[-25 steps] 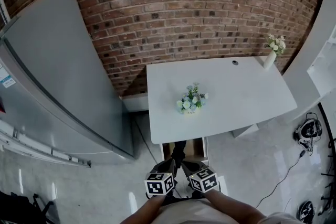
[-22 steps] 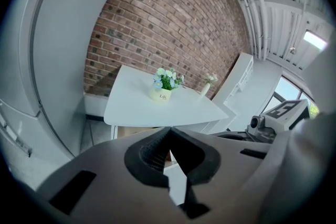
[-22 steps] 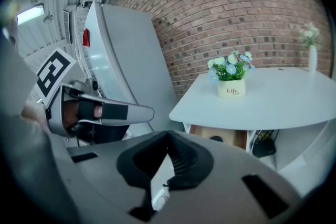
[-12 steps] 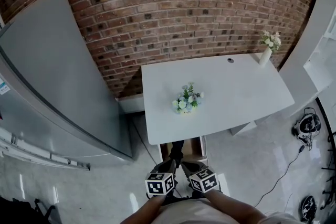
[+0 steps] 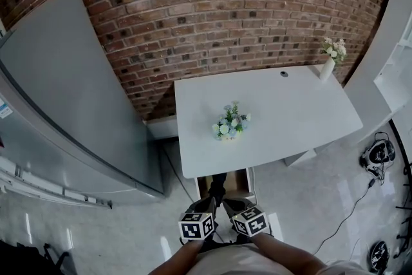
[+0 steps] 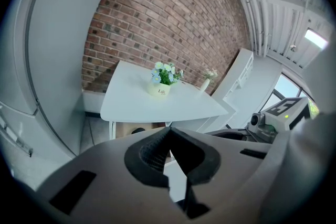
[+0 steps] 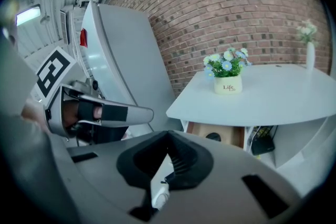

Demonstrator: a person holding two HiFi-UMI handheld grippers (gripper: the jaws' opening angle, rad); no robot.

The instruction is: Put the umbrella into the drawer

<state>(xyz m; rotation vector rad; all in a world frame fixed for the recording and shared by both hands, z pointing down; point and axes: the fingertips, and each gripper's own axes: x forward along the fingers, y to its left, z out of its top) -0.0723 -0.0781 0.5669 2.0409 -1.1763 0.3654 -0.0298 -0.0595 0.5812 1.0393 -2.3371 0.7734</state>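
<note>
Flower pot (image 5: 230,123) on white table (image 5: 296,116)

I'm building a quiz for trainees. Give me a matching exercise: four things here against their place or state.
1 flower pot
2 vase
3 drawer
4 left gripper

A shut
B open, under the table's near edge
C table's far right corner
D middle of the table

Pairs: 1-D, 2-C, 3-B, 4-A

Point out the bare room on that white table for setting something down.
The table is bare over its whole right half, from the flower pot to the vase at the far right corner. A narrower strip lies between the pot and the brick wall. It is crowded only around the pot.
</note>
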